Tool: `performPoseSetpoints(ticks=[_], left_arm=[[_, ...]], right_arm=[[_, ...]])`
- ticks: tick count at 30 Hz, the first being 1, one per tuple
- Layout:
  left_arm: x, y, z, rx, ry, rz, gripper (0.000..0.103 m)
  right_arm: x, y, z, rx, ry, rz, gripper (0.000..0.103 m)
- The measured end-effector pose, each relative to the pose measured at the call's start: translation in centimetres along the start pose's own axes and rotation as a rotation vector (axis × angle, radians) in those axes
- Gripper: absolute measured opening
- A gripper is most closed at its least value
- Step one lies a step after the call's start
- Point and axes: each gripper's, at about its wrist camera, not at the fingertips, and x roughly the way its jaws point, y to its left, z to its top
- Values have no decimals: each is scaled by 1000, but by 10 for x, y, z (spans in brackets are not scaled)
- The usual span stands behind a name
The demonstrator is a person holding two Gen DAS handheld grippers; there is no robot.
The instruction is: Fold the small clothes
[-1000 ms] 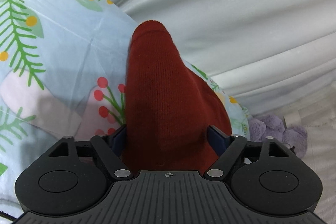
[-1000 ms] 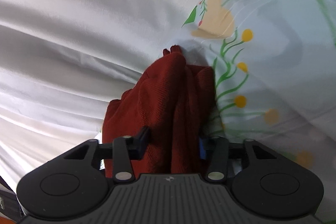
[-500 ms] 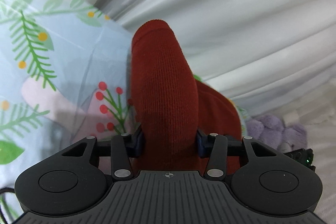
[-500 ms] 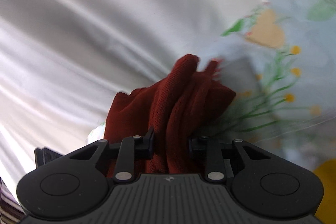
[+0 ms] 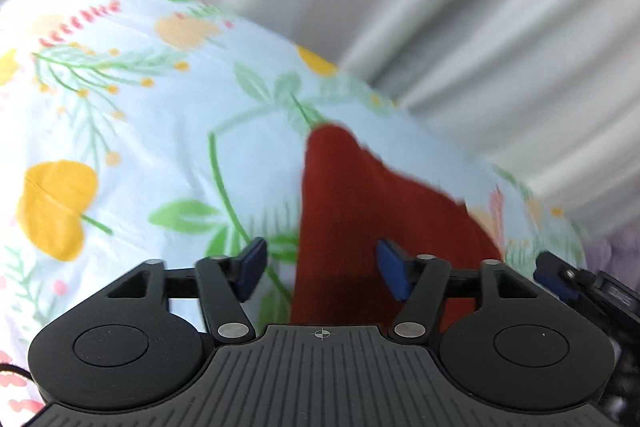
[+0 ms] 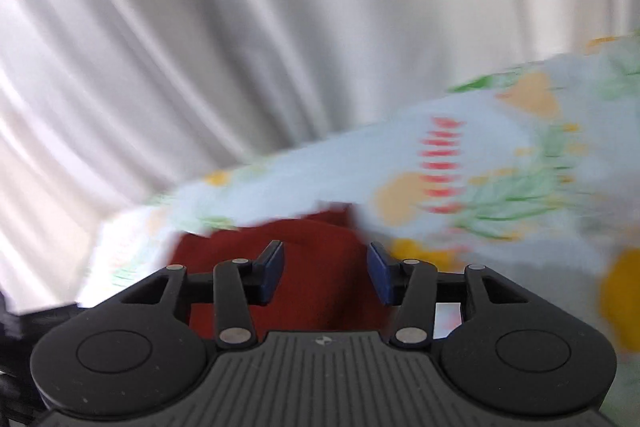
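A dark red knitted garment (image 5: 360, 211) lies on a pale blue floral sheet (image 5: 160, 131). My left gripper (image 5: 322, 269) is open just above its near part. The cloth's left edge sits clear of the left pad, and the right pad hovers over the fabric. In the right wrist view the same red garment (image 6: 312, 239) lies low on the floral sheet (image 6: 480, 167). My right gripper (image 6: 325, 273) is open over it, with nothing pinched between its blue pads. Both views are blurred by motion.
White draped curtain fabric (image 5: 440, 7) fills the background behind the sheet, and shows again as the curtain (image 6: 240, 47) in the right view. A purple plush thing (image 5: 620, 243) lies at the far right edge, beside black hardware with a blue tip (image 5: 560, 279).
Both grippers have opened and let go of the red garment, which now lies lower on the sheet. Both cameras have swung, showing more of the floral sheet.
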Motion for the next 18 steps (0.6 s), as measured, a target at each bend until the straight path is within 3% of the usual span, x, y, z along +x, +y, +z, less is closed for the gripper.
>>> performPoseSetpoints(ticks=[4, 7, 9, 10, 14, 18], left_arm=[[17, -21, 9, 0, -96, 69, 81], [54, -40, 13, 57, -127, 189, 81], [78, -45, 12, 104, -132, 236, 81], [87, -46, 11, 120, -139, 246, 82], [107, -46, 5, 147, -144, 278, 94], [114, -38, 9, 118, -112, 274, 101]], right_arm=[[49, 51, -4, -46, 75, 65, 44], [101, 59, -7, -36, 128, -41, 25], [125, 52, -6, -39, 109, -123, 4], [130, 47, -6, -47, 91, -154, 0], [136, 33, -15, -176, -42, -116, 0], [130, 28, -22, -141, -77, -103, 0]])
